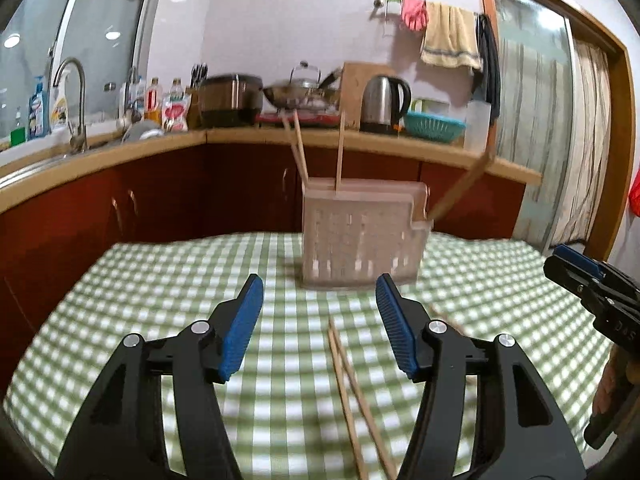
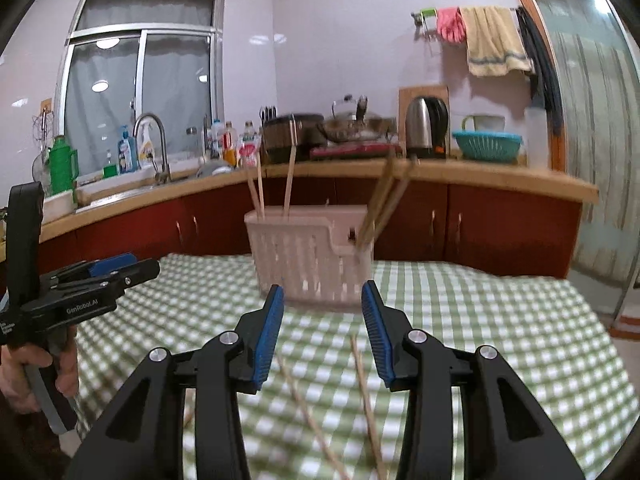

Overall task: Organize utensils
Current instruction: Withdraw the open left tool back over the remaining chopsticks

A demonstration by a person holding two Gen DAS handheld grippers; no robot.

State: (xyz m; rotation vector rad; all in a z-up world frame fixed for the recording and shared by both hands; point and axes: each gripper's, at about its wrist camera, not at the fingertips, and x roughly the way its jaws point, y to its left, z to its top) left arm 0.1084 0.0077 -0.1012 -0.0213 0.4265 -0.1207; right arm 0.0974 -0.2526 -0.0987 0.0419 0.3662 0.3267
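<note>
A pale slotted utensil holder [image 1: 360, 236] [image 2: 312, 256] stands upright at the far side of the green checked tablecloth [image 1: 160, 280]. Wooden chopsticks [image 1: 298, 148] [image 2: 256, 188] stick up from its left part, and others lean out of its lower right pocket [image 2: 384, 200]. Two loose chopsticks [image 1: 352, 392] lie on the cloth below my left gripper [image 1: 319, 284], which is open with nothing between its blue pads. My right gripper [image 2: 322, 290] is also open and empty, above two more loose chopsticks [image 2: 366, 396]. Both grippers point at the holder, short of it.
A hand [image 2: 24, 364] holds the left gripper's handle at the left of the right wrist view. Behind the table runs a wooden counter [image 1: 360, 140] with red cabinets, a kettle [image 1: 386, 104], a wok, a sink tap [image 2: 154, 140] and a teal basket [image 2: 486, 144].
</note>
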